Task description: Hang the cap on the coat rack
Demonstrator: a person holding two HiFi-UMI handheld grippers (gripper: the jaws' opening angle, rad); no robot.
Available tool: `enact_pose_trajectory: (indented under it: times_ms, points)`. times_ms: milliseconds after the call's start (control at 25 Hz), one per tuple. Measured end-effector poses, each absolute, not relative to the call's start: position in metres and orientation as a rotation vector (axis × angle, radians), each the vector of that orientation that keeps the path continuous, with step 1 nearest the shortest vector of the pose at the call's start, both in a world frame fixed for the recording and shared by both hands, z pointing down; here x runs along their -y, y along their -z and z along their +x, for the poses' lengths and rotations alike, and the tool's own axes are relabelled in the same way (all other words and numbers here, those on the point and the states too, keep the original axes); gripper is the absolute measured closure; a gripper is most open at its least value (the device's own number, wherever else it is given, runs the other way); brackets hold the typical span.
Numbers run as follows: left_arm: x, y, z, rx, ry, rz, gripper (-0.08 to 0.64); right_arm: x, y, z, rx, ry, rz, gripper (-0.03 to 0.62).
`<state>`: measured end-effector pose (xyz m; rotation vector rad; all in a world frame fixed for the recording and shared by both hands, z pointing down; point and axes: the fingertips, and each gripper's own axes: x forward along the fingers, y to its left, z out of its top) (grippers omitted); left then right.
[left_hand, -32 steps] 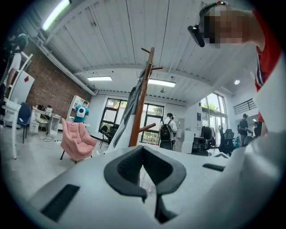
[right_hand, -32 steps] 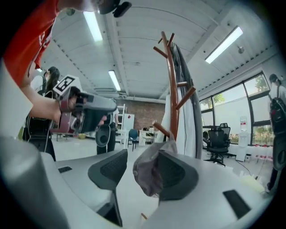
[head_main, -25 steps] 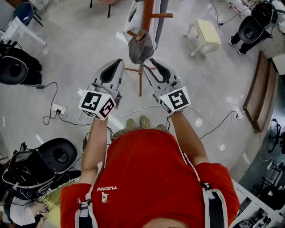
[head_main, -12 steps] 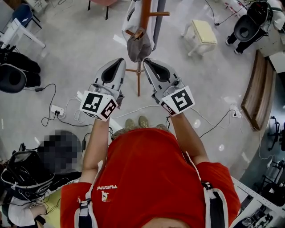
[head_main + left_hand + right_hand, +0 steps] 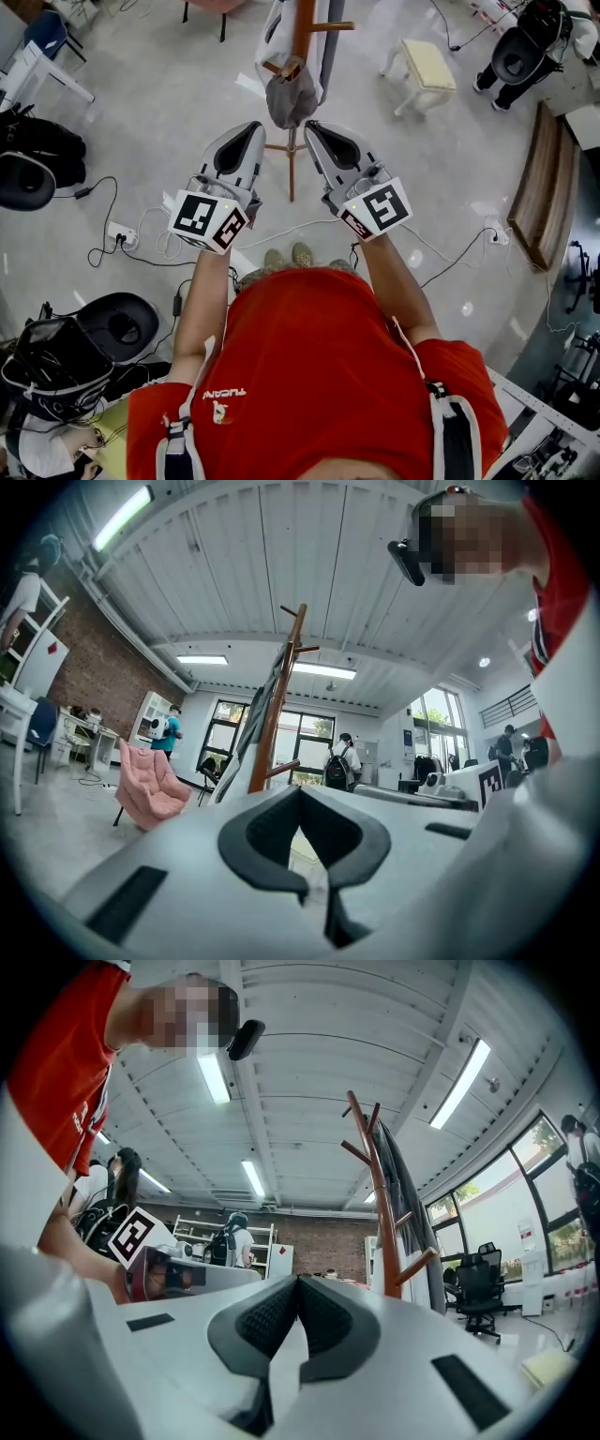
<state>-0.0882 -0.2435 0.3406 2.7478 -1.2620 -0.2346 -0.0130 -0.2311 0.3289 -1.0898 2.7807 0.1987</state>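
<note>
A grey cap (image 5: 291, 97) hangs on a lower peg of the brown wooden coat rack (image 5: 302, 28), free of both grippers. My left gripper (image 5: 251, 128) points up at it from just below left, shut and empty. Just below right of the cap, my right gripper (image 5: 313, 127) is also shut, with nothing between its pads. In the left gripper view the closed left gripper (image 5: 300, 791) faces the coat rack (image 5: 277, 705). The right gripper view has the shut right gripper (image 5: 299, 1281) in front and the coat rack (image 5: 376, 1204) to the right behind it.
A grey and white garment (image 5: 330, 42) hangs on the rack behind the cap. A cream stool (image 5: 429, 66) stands to the right, black office chairs (image 5: 33, 155) at the left, a wooden bench (image 5: 542, 192) far right. Cables and a power strip (image 5: 122, 230) lie on the floor.
The right gripper's jaws have closed from partly open. The cap stays on the peg and both grippers sit almost where they were.
</note>
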Motion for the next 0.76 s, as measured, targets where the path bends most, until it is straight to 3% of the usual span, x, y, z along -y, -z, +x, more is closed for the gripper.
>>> enact_pose_trajectory:
  times_ms: [760]
  points:
    - [0.238, -0.3475, -0.087, 1.263, 0.216, 2.745, 0.552, 0.2304, -0.3337, -0.0088, -2.779, -0.199, -1.102, 0.569]
